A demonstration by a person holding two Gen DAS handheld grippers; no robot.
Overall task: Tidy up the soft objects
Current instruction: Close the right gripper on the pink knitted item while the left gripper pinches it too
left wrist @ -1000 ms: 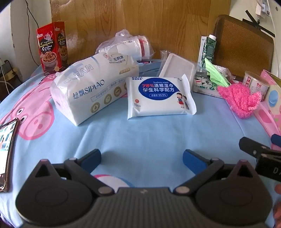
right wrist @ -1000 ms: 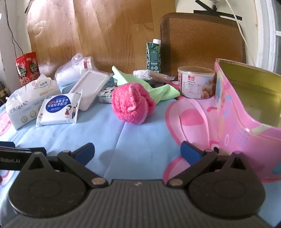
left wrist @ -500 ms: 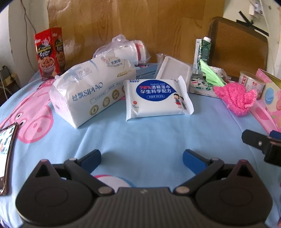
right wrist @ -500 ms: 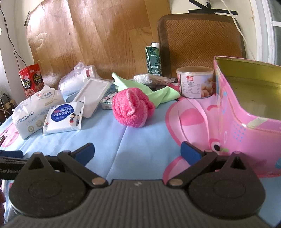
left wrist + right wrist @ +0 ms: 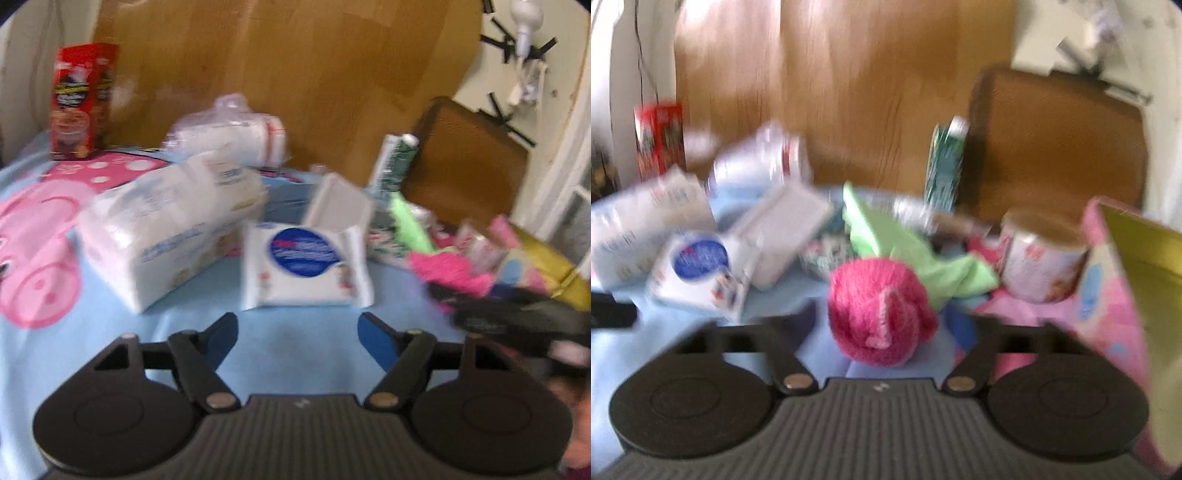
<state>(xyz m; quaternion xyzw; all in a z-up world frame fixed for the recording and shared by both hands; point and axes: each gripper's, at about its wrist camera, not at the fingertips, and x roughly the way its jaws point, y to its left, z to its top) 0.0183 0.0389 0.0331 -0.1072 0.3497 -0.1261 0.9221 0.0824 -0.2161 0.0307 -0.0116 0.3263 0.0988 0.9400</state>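
On the blue table (image 5: 827,354), the right gripper (image 5: 882,325) has pushed forward since a second ago: the pink knitted ball (image 5: 881,310), which then lay well ahead of it near the green cloth (image 5: 905,254), now sits between its blue-tipped fingers (image 5: 962,326). Those fingers, spread wide a moment back, are closing. The picture is too blurred to tell whether the pads already press the yarn, though a strip of table seems to show on either side of the ball. The pink tin (image 5: 1126,266) stands open just to the right, so this looks like the start of a pick-up meant to end there.

The left gripper (image 5: 297,332) has also advanced and tipped up a little, so the wipes pack (image 5: 304,269) now lies just ahead of its fingers (image 5: 223,338). These too are closing from wide, with only bare table between them. The tissue pack (image 5: 166,236) lies left of the wipes, untouched. Both soft things are thus being approached at once, and neither is lifted yet; the ball is the nearer to being held.
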